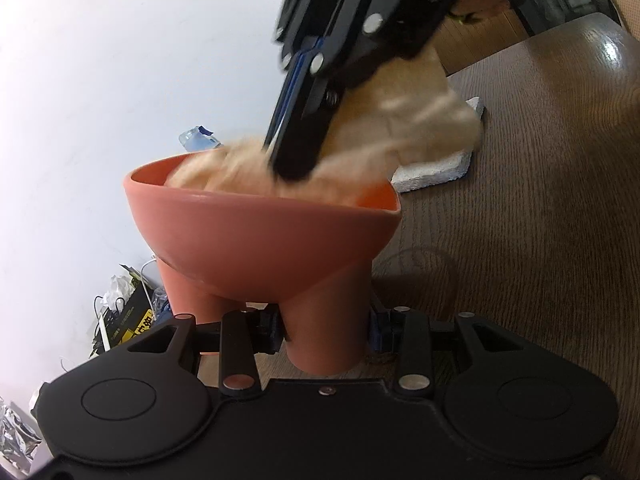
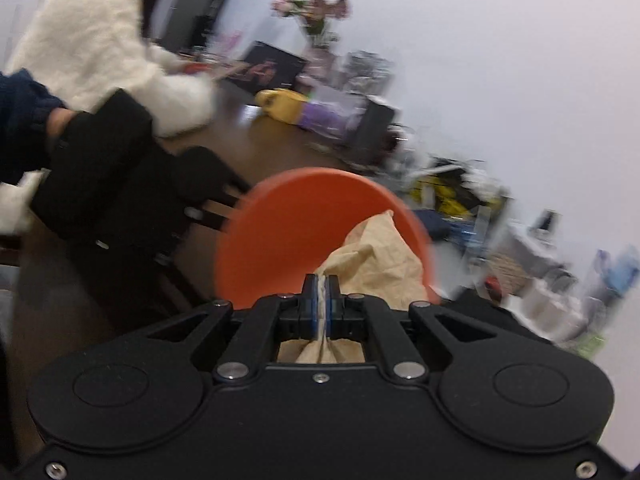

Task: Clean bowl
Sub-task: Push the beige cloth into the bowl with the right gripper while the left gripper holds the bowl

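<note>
An orange footed bowl [image 1: 260, 236] is tilted in the left wrist view. My left gripper [image 1: 326, 334] is shut on one of its legs [image 1: 326, 328]. My right gripper [image 1: 294, 168] reaches down into the bowl from above, shut on a tan cloth [image 1: 404, 120] that is blurred with motion. In the right wrist view the right gripper [image 2: 321, 300] pinches the cloth [image 2: 380, 260] against the bowl's orange inside [image 2: 288, 236]. The left gripper's black body [image 2: 120, 184] shows at the left there.
A dark wooden table [image 1: 540, 200] lies under the bowl. A white foam block [image 1: 436, 170] sits behind it. Clutter and cables [image 1: 128, 312] lie by the white wall. A person in a white sweater [image 2: 100, 48], flowers [image 2: 316, 4] and boxes stand at the table's far side.
</note>
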The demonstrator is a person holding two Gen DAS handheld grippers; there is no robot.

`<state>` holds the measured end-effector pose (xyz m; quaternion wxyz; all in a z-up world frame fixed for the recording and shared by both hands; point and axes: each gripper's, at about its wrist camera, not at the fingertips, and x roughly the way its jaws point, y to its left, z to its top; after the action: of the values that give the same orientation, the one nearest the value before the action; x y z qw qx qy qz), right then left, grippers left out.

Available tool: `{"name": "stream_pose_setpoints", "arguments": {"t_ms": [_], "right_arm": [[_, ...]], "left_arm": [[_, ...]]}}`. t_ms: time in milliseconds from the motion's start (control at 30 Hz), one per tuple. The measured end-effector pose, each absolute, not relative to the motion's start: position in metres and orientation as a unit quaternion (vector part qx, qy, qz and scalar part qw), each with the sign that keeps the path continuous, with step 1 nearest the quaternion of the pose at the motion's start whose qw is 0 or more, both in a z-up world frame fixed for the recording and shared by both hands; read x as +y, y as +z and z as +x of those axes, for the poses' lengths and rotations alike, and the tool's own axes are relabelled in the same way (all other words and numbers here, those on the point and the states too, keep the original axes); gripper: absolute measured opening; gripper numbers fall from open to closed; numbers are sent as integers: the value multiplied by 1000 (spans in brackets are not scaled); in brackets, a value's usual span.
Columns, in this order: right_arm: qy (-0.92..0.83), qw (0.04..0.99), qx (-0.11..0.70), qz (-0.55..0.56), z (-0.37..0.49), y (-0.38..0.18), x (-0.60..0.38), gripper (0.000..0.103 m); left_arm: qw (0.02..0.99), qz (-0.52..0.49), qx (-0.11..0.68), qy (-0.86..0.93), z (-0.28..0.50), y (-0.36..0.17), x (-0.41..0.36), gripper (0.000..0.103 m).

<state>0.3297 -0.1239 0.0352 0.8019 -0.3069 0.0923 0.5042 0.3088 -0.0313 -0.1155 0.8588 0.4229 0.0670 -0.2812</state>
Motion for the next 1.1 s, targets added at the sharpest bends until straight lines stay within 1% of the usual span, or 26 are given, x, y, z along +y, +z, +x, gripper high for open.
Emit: {"name": "stream_pose_setpoints", "arguments": {"t_ms": [67, 200, 267, 300, 333, 367, 400, 433, 500, 633, 700, 767, 800, 833, 867, 900, 967, 1000, 1100], "right_arm": [[514, 794, 80, -316, 328, 37, -110, 4], [482, 810, 74, -325, 342, 37, -99, 5], [454, 823, 101, -327, 355, 30, -99, 6], [453, 824, 114, -321, 357, 27, -101, 15], [453, 824, 127, -315, 359, 25, -103, 31], [453, 825, 140, -308, 361, 22, -105, 38], [454, 824, 141, -307, 359, 21, -107, 56], [456, 824, 140, -307, 357, 20, -109, 69], [457, 822, 140, -309, 353, 19, -113, 76], [453, 817, 150, -324, 351, 15, -116, 76], [450, 815, 167, -325, 354, 12, -113, 74], [449, 813, 194, -315, 360, 11, -111, 52], [449, 811, 209, -310, 363, 12, -109, 38], [451, 809, 210, -314, 362, 11, -108, 35], [452, 806, 208, -319, 360, 11, -107, 29], [456, 802, 206, -326, 358, 10, -106, 10], [461, 795, 192, -345, 351, 9, -101, 9], [464, 793, 175, -354, 347, 11, -100, 8], [472, 789, 123, -374, 337, 18, -96, 7]], "left_arm": [[859, 423, 67, -281, 309, -116, -31, 37], [859, 424, 65, -280, 309, -117, -31, 37], [859, 424, 65, -280, 309, -117, -31, 37], [859, 424, 65, -280, 309, -118, -31, 37], [859, 424, 65, -280, 309, -118, -31, 37], [859, 424, 65, -280, 309, -118, -31, 37], [859, 424, 66, -280, 309, -118, -32, 37], [859, 424, 66, -281, 308, -118, -31, 37], [859, 424, 65, -280, 309, -117, -31, 37], [859, 425, 65, -280, 308, -117, -30, 37], [858, 425, 65, -280, 308, -117, -30, 37], [858, 425, 65, -280, 308, -117, -30, 37], [858, 424, 65, -280, 308, -117, -30, 37], [858, 424, 65, -281, 308, -117, -30, 37], [858, 425, 65, -281, 308, -117, -30, 37], [858, 425, 64, -281, 308, -117, -30, 37], [858, 425, 64, -280, 308, -118, -30, 37], [858, 425, 64, -280, 308, -118, -30, 37], [858, 425, 64, -280, 308, -118, -30, 37]]}}
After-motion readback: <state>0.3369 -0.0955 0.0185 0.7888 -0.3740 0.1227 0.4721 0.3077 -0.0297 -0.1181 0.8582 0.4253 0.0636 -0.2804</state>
